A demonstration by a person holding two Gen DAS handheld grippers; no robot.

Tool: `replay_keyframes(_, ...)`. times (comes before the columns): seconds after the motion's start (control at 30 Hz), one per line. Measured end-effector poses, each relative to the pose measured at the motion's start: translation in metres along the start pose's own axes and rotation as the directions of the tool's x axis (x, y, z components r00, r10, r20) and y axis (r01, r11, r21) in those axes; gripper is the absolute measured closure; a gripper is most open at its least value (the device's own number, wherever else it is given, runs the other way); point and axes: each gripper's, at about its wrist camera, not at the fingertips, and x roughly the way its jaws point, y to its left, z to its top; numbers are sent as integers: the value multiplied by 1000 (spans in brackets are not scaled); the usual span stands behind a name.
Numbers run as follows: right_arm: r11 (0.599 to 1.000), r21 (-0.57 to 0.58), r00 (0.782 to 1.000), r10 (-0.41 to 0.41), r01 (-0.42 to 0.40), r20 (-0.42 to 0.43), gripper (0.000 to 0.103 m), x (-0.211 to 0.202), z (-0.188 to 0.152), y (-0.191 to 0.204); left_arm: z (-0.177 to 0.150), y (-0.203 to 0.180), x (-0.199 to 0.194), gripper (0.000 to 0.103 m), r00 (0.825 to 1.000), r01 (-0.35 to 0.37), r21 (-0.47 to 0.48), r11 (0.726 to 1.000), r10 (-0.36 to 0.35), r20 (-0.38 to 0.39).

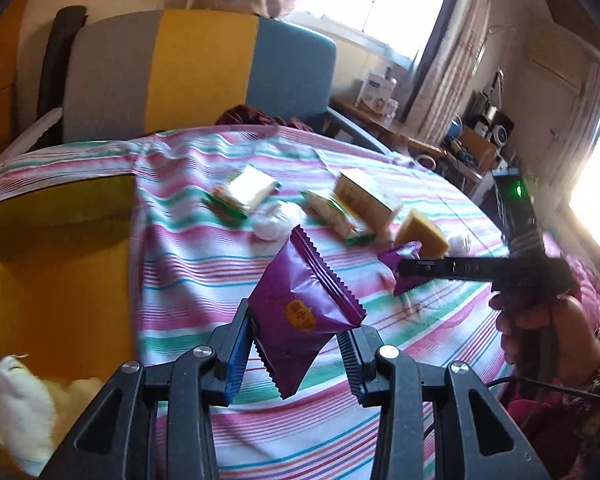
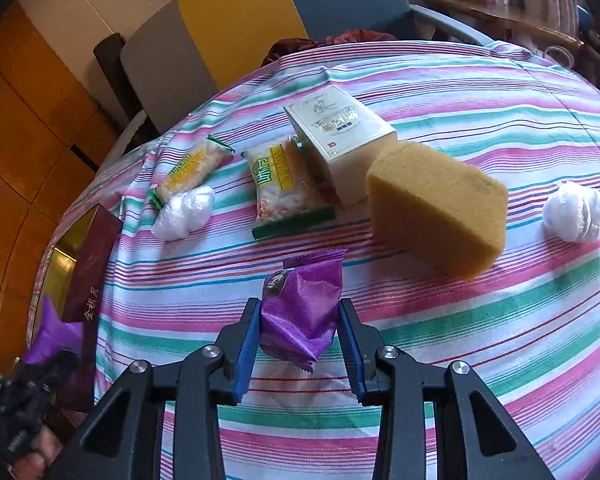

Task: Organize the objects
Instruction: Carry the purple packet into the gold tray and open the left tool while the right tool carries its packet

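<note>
Both tongs are pinching snack packs. The left gripper [image 1: 300, 344] clamps a purple packet [image 1: 304, 316] between its pads, lifted off the striped tablecloth [image 1: 204, 264] beside the yellow box [image 1: 60, 260]. The right gripper [image 2: 298, 344] squeezes a crumpled purple wrapper [image 2: 304, 308] just in front of the sponge [image 2: 436, 208].
</note>
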Motion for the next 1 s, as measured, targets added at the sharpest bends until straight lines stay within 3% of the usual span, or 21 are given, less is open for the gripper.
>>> replay_keyframes(0.27, 997, -73, 1000, 12, -11, 24, 65, -2, -3, 17, 8, 59, -34, 62, 995, -95, -77, 992, 98, 27)
replay_keyframes(0.43, 992, -123, 999, 30, -26, 38, 65, -3, -5, 29, 13, 109, -45, 62, 980, -196, -124, 973, 197, -4)
replay_keyframes(0.73, 982, -173, 995, 80, -69, 52, 65, -4, -9, 42, 1, 196, -54, 63, 940, -338, -229, 913, 319, -116)
replay_keyframes(1.0, 976, -190, 988, 126, -107, 91, 65, -12, -10, 47, -10, 239, -57, 62, 894, -443, -267, 856, 401, -199)
